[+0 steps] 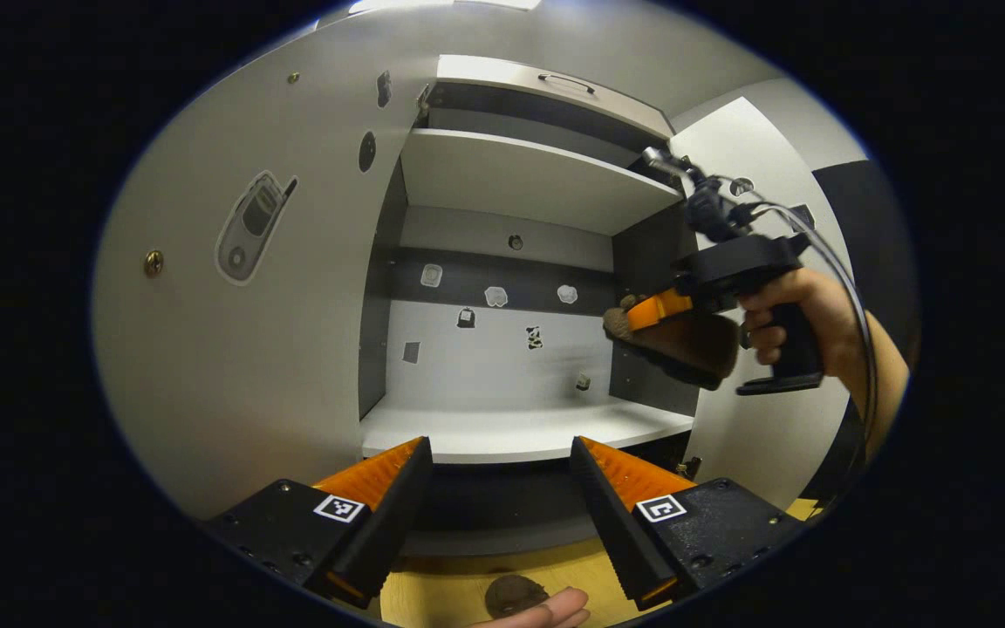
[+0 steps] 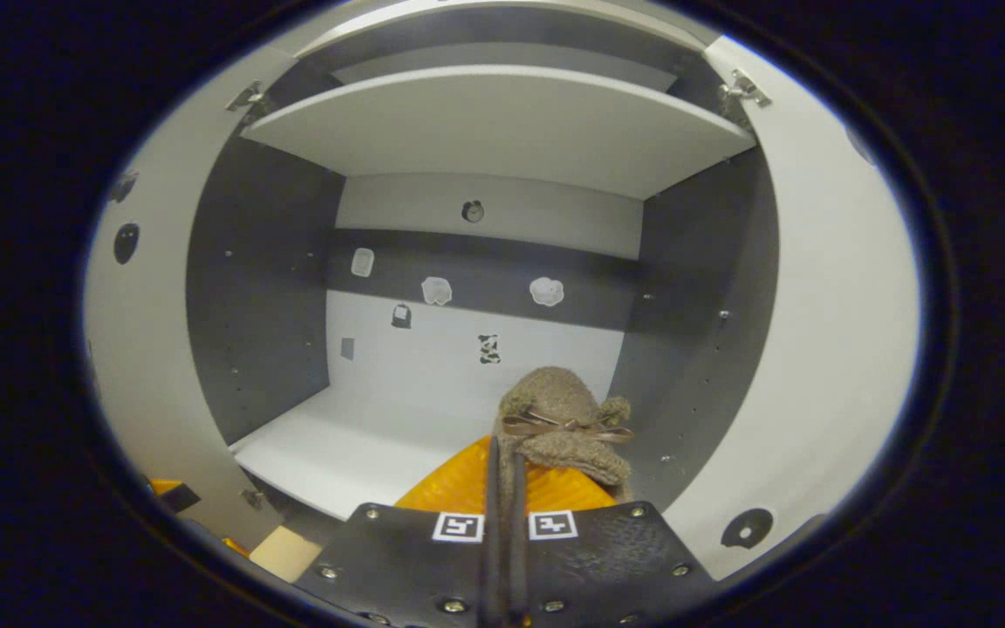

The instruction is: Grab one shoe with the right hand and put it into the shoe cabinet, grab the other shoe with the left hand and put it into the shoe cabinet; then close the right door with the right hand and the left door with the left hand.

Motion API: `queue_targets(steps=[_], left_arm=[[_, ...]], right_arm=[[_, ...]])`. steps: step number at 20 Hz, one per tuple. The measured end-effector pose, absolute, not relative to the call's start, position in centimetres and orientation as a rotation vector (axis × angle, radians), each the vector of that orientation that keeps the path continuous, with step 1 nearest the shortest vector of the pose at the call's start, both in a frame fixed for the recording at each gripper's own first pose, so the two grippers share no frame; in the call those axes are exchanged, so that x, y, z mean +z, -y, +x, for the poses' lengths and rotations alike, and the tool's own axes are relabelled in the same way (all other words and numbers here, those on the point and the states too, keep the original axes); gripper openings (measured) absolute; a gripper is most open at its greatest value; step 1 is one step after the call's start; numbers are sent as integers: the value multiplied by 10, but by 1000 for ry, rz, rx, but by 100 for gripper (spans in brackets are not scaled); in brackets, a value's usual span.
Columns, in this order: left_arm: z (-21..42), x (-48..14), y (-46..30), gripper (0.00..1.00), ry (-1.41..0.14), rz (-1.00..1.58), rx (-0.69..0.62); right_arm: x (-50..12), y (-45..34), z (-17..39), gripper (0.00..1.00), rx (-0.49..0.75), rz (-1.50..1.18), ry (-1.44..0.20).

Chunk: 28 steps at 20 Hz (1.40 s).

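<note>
- In the left gripper view, the left gripper sits at the bottom of the frame with its two fingers spread wide apart and nothing between them.
- Between and below those fingers, at the bottom centre, a second brown shoe lies on the yellow wooden floor, with a fingertip of a hand just beside it.
- The shoe cabinet fills the middle of that view with both doors swung out: the left door takes the left half of the frame, the right door stands at the right edge.
- Right of centre, a person's hand holds the right gripper by its pistol handle, in front of the cabinet's dark right wall; it carries a fuzzy brown slipper above the lower shelf.
- In the right gripper view, the right gripper is at the bottom centre, its fingers pressed together on the edge of the slipper, which sticks up and forward with a small ribbon bow across it.
- The slipper hangs over the right part of the white lower shelf, near the dark right wall, not resting on it.
- An upper shelf spans the top of the frame; small stickers dot the back panel.
</note>
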State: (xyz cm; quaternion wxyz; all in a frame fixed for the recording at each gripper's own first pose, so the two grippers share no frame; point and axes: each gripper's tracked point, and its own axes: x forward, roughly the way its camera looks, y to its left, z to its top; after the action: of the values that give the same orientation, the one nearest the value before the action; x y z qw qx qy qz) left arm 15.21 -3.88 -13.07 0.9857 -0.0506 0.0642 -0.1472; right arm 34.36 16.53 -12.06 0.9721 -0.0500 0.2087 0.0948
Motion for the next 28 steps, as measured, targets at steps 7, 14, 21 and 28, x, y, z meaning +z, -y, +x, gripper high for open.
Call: queue_targets(steps=[7,14,21,28], left_arm=[[157,-134,39,98,-123,-71,-278],[161,-149,45,97,-167,-63,-277],[160,-161,56,98,-200,-62,-283],[147,-180,77,98,-248,-71,-289]], right_arm=[[-207,-187,410,3,248,-271,-519],[-251,-190,431,15,255,-281,-628],[-231,-178,402,63,207,-301,-684],[-129,-186,324,99,272,-200,-429]])
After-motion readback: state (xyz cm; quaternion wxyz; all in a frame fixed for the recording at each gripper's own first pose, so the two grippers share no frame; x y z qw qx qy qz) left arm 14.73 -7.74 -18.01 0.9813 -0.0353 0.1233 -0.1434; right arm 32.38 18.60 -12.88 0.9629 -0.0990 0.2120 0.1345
